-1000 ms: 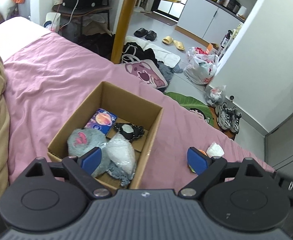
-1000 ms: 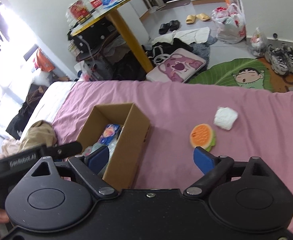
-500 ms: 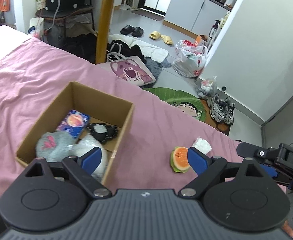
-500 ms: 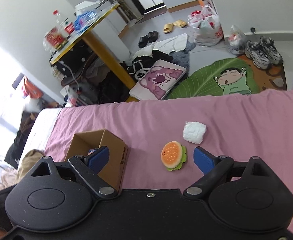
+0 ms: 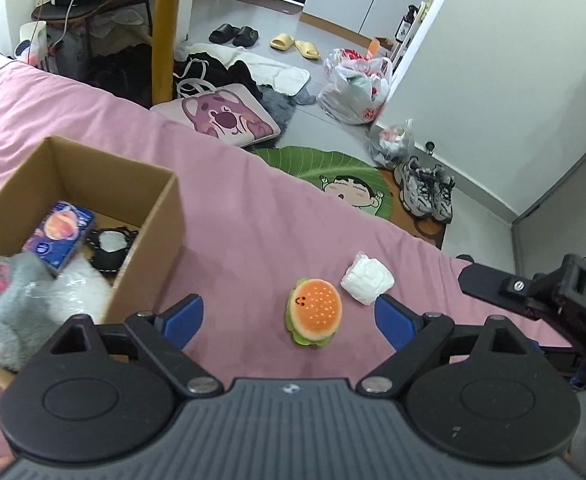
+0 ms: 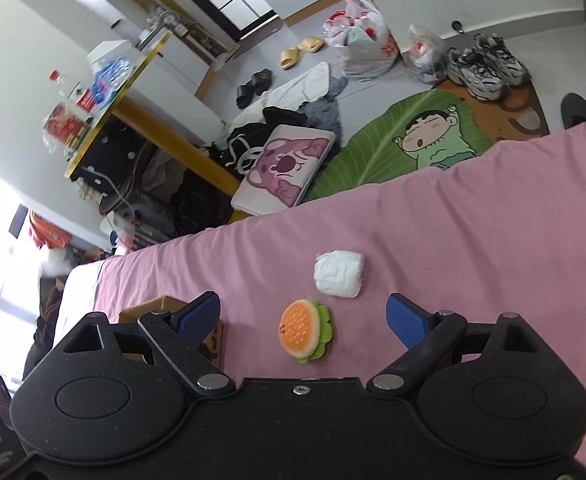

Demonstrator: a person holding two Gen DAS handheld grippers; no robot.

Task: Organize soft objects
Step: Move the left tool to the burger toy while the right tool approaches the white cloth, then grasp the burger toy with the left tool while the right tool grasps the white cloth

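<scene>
The left claw (image 5: 289, 320) and right claw (image 6: 303, 318) both gape wide and hold nothing. Between each pair of blue pads, on the pink bed (image 5: 253, 216), lies the burger plush (image 5: 314, 312), with a white bundle (image 5: 367, 283) just beside it. Only the left view looks into the cardboard box (image 5: 161, 232): a grey plush (image 5: 5, 300), a blue packet (image 5: 59, 236). The right view catches only the box's corner.

A: Loose items?
B: Burger plush (image 5: 314, 312), orange bun, green frill, flat on pink bed (image 5: 253, 216). White wrapped bundle (image 5: 367, 282) just beside it.
A: Box?
B: Open cardboard box (image 5: 161, 216) holds grey plush (image 5: 9, 300), blue packet (image 5: 59, 236), white bag (image 5: 79, 290), black-rimmed piece (image 5: 109, 245).
</scene>
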